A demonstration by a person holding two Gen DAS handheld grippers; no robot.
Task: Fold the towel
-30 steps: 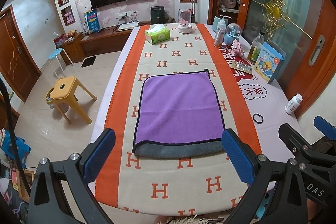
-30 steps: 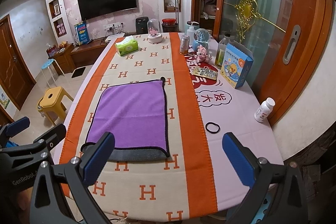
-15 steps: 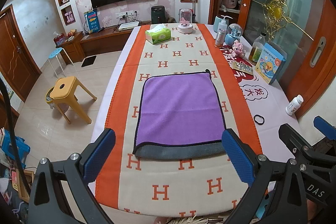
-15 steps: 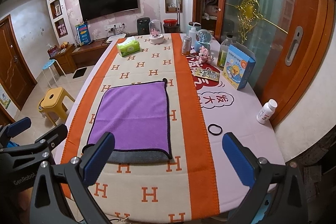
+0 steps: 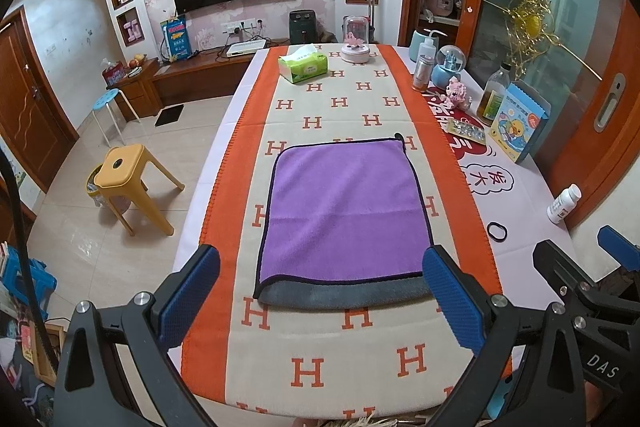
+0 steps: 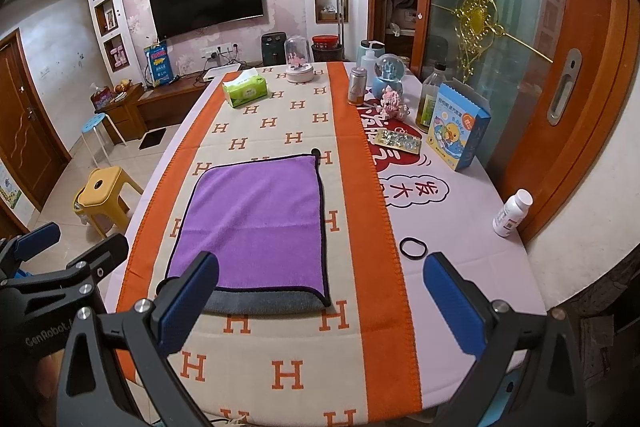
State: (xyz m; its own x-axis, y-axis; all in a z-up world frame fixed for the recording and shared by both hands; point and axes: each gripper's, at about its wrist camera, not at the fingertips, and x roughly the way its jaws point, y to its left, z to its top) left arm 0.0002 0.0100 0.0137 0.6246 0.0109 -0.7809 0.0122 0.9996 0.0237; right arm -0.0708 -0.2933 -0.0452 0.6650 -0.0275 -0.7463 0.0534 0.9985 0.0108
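Towel [image 5: 344, 215] lies folded mid-frame; your left gripper [image 5: 320, 291] and right gripper [image 6: 320, 291] gape empty, so pinching one layer undoes it.

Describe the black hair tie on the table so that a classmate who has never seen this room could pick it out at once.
Start at the table runner with its orange border, then look just past its right edge, level with the near end of the towel. The hair tie lies flat on the pale tablecloth. It is a thin black ring, unlike the white pill bottle further right.
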